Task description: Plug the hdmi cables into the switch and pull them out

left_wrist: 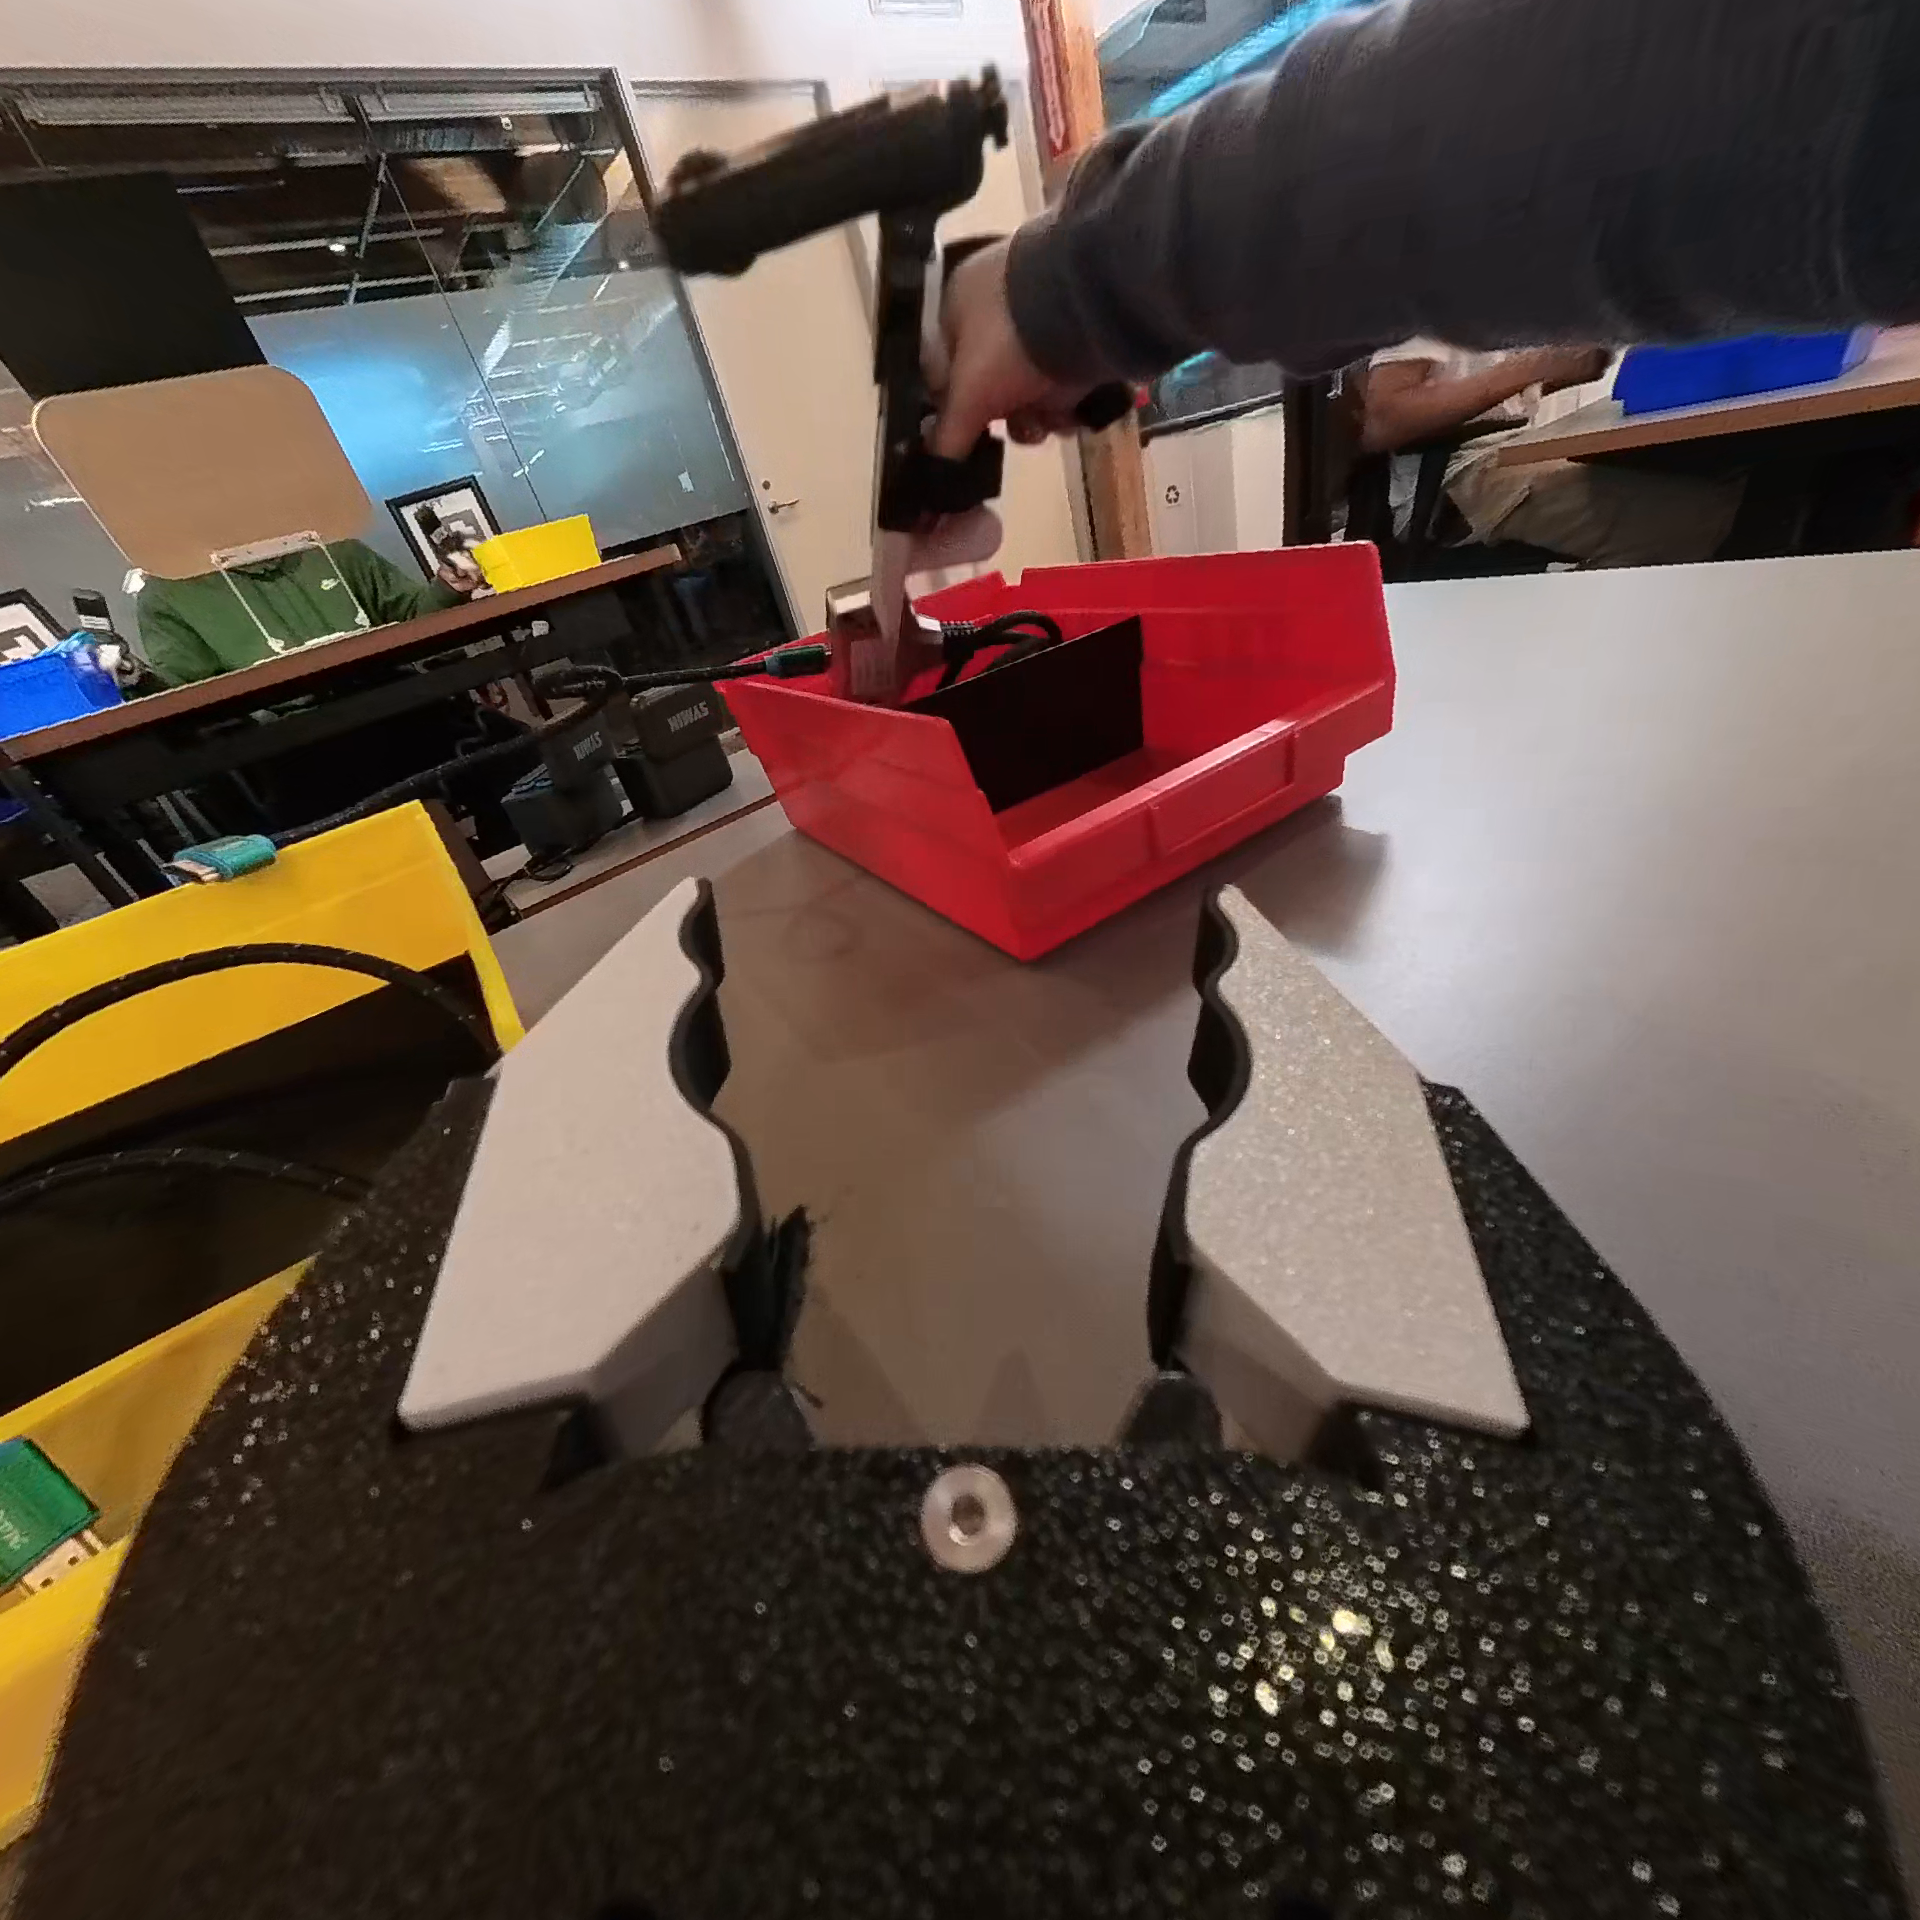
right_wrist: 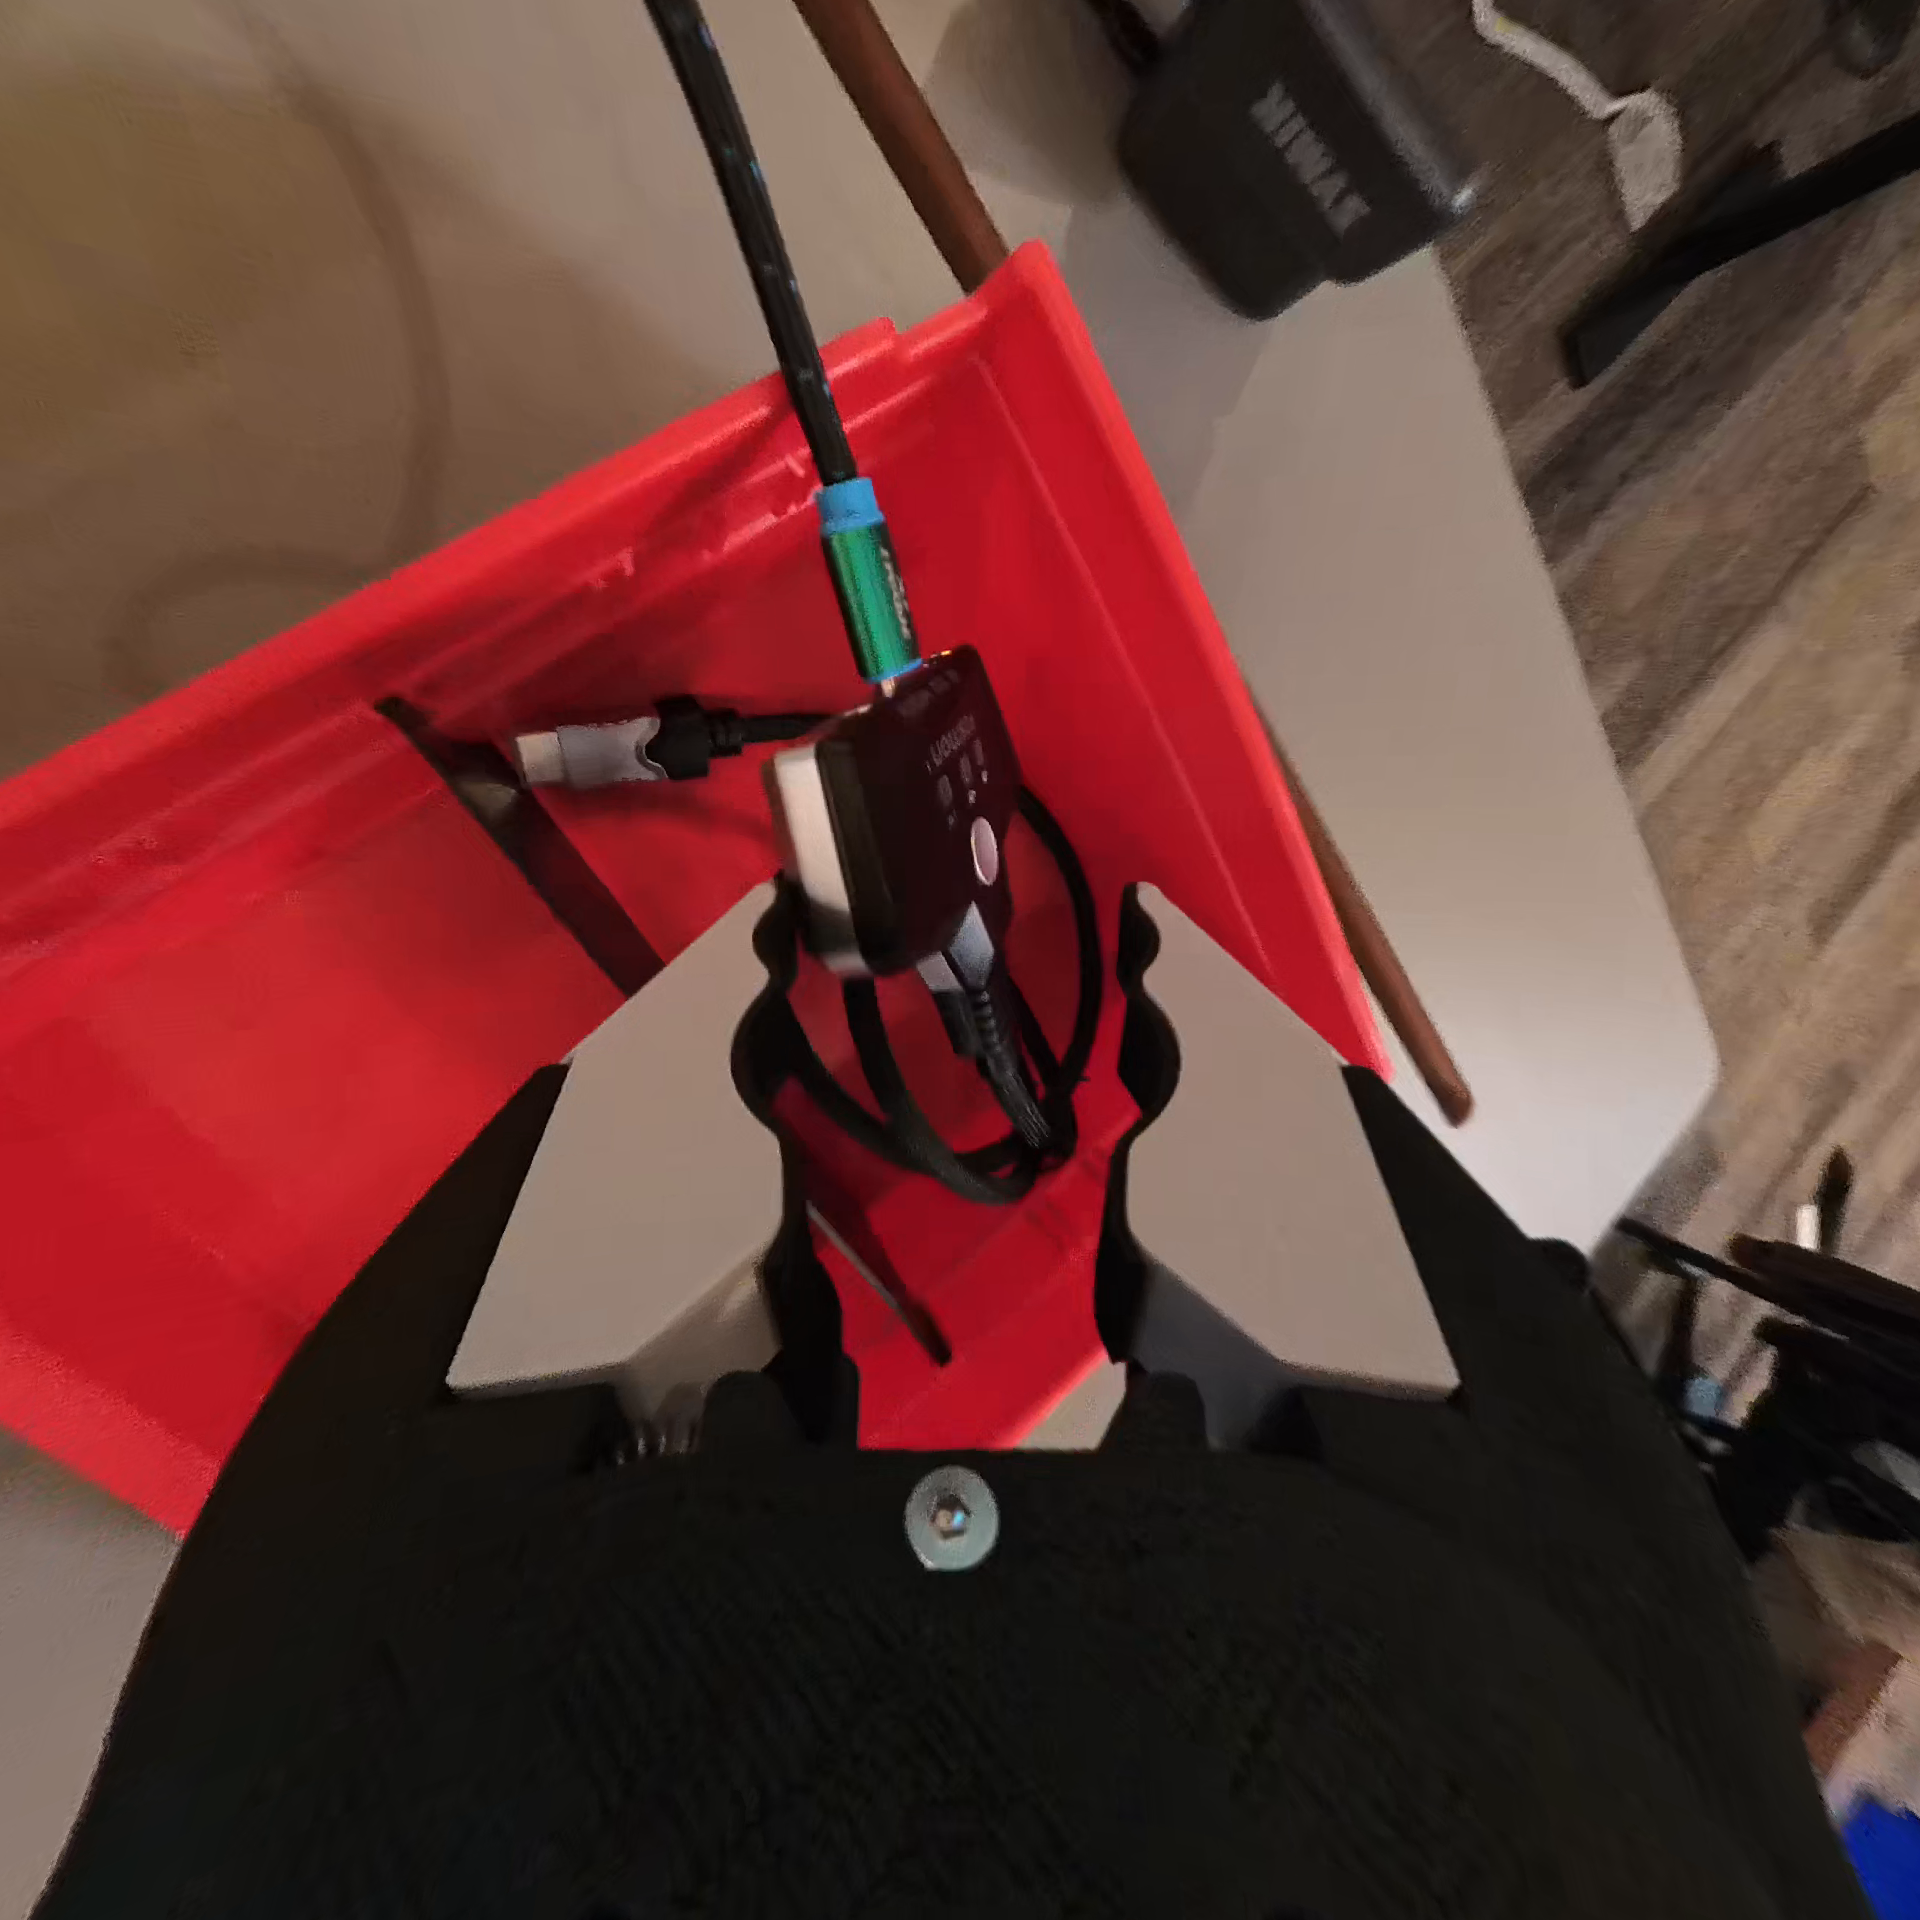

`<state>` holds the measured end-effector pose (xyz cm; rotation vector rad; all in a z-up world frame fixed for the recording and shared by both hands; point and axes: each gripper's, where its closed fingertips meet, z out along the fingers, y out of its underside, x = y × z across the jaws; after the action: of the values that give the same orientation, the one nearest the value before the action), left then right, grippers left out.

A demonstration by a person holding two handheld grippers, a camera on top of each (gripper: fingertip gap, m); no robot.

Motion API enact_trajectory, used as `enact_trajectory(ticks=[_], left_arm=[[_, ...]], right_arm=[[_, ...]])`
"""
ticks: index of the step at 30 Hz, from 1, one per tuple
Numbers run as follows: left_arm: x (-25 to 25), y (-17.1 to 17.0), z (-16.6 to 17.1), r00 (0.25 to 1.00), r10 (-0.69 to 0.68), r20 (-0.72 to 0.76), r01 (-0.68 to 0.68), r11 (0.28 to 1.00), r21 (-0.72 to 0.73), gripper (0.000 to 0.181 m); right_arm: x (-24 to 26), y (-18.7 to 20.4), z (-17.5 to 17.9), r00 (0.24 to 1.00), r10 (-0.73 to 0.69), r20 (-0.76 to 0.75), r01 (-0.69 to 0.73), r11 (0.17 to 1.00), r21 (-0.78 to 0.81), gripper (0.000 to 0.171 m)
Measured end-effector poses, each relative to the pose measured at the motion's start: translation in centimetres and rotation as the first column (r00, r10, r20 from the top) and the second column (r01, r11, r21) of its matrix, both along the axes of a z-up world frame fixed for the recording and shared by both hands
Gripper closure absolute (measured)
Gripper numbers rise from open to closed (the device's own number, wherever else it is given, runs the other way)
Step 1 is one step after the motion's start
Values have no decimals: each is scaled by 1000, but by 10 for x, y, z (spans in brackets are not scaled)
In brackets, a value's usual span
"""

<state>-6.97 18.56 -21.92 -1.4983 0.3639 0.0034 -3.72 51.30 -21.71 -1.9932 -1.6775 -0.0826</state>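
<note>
Red bin (right_wrist: 312, 935) walls fill your right wrist view, and the switch (right_wrist: 914, 821) sits inside it, just past your right gripper (right_wrist: 951, 925). Its jaws are spread; the left tip is at the switch's edge, though contact is hard to judge. A green plug (right_wrist: 871, 587) is seated in the switch's far end, its cable (right_wrist: 748, 208) running out over the rim. A grey plug (right_wrist: 592, 753) lies loose beside it. Your left gripper (left_wrist: 956, 956) hovers released over the table (left_wrist: 1610, 831), beside a yellow bin (left_wrist: 260, 904).
</note>
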Motion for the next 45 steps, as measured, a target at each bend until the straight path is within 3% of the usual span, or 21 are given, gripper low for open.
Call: enact_trajectory(ticks=[4,7,11,14,15,17,20,23,25,28,32,36,40,45], left_arm=[[-3,-1,3,1000,13,9,-13,1000,13,91],[-3,-1,3,1000,18,6,-18,1000,13,89],[-6,-3,7,999,40,-8,-40,998,42,88],[-10,-6,11,999,53,0,-53,997,62,89],[-12,-6,12,998,57,4,-57,996,66,89],[-17,-9,15,997,73,11,-74,994,79,90],[-23,-10,17,995,99,17,-100,991,91,90],[-25,-6,13,994,107,28,-108,992,70,90],[-25,-4,11,994,110,25,-112,992,60,90],[-26,-2,10,993,118,15,-119,991,56,90],[-41,0,9,976,215,-31,-214,976,38,94],[-77,14,9,893,381,-241,-397,918,-20,90],[-115,41,-11,859,396,-324,-485,831,-270,85],[-119,60,-65,928,283,-242,-372,711,-596,103]], right_arm=[[-10,-36,49,981,68,-184,-42,989,142,109],[-22,-88,93,881,155,-447,-47,969,242,110],[-11,-156,142,569,257,-781,69,932,357,111],[14,-185,152,296,305,-905,216,902,375,116],[21,-191,150,232,333,-914,261,884,388,119],[30,-196,138,195,376,-906,320,849,421,122],[21,-193,110,249,355,-901,278,865,417,121],[-7,-192,99,320,311,-895,98,928,358,121],[-35,-186,89,445,288,-848,-59,954,293,121],[-72,-161,78,627,310,-715,-170,950,262,120],[-105,-150,81,682,332,-652,-243,943,225,120],[-124,-132,70,770,302,-562,-232,953,194,120],[-143,-110,45,859,259,-443,-216,966,144,121],[-164,-79,5,941,219,-257,-205,976,79,127]])
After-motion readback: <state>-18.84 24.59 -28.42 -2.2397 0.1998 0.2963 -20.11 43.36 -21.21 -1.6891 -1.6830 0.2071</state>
